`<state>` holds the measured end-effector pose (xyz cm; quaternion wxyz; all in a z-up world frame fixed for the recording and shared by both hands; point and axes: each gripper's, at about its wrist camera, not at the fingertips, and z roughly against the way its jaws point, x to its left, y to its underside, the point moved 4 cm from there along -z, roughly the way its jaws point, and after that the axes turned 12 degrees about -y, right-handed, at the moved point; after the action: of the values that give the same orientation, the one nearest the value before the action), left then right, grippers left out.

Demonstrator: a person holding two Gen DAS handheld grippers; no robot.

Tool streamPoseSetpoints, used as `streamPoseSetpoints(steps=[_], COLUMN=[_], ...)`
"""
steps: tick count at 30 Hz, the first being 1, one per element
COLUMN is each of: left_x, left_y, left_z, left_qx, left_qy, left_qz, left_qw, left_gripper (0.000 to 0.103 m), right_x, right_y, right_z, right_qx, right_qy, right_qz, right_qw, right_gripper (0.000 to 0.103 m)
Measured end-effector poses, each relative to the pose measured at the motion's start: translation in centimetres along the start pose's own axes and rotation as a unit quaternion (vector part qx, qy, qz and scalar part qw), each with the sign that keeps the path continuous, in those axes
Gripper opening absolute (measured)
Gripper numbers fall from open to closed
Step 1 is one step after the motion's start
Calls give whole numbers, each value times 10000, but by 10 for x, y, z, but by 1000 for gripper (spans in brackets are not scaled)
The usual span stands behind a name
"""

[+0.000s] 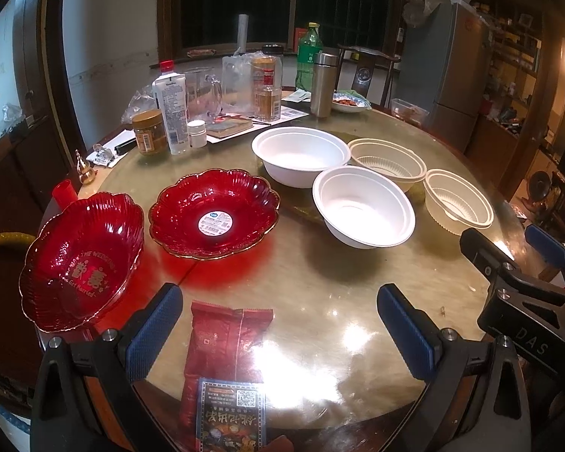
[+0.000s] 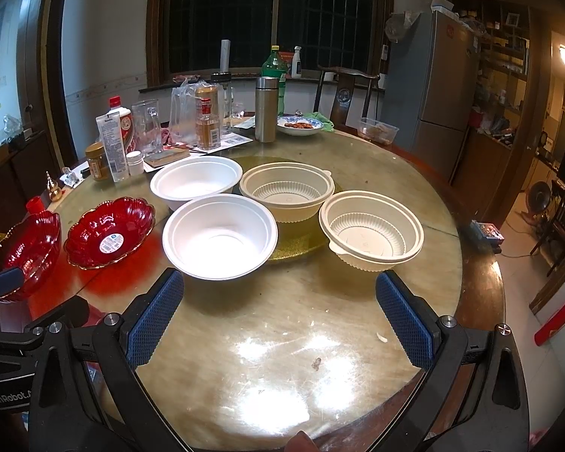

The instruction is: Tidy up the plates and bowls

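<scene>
Two red glass scalloped plates sit at the table's left: one with a sticker, one with gold lettering. Two smooth white bowls and two cream ribbed bowls stand mid-table, all separate. My left gripper is open and empty above the near table edge. My right gripper is open and empty in front of the bowls; it also shows in the left wrist view.
A red snack packet lies under the left gripper. Bottles, jars, a glass jug, a steel flask and a dish of food crowd the round table's far side. A chair and fridge stand beyond.
</scene>
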<state>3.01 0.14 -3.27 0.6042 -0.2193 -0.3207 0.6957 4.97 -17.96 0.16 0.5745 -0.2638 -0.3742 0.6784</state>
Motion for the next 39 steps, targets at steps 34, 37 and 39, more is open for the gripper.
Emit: streamPoseSetpoints(steps=[34, 37, 39], left_x=[-3, -4, -5], left_y=[1, 1, 2], left_z=[-1, -1, 1], left_qx=[8, 17, 16], left_qy=[-10, -14, -16], left_qz=[-59, -66, -77], left_qw=[10000, 10000, 10000], left_gripper=[103, 103, 103], right_x=[0, 0, 0], right_y=[-5, -5, -4], right_z=[1, 1, 2], right_qx=[-55, -51, -50], right_qy=[53, 60, 60], right_qz=[0, 0, -7], right_qw=[10000, 10000, 10000], right_gripper=[103, 103, 103])
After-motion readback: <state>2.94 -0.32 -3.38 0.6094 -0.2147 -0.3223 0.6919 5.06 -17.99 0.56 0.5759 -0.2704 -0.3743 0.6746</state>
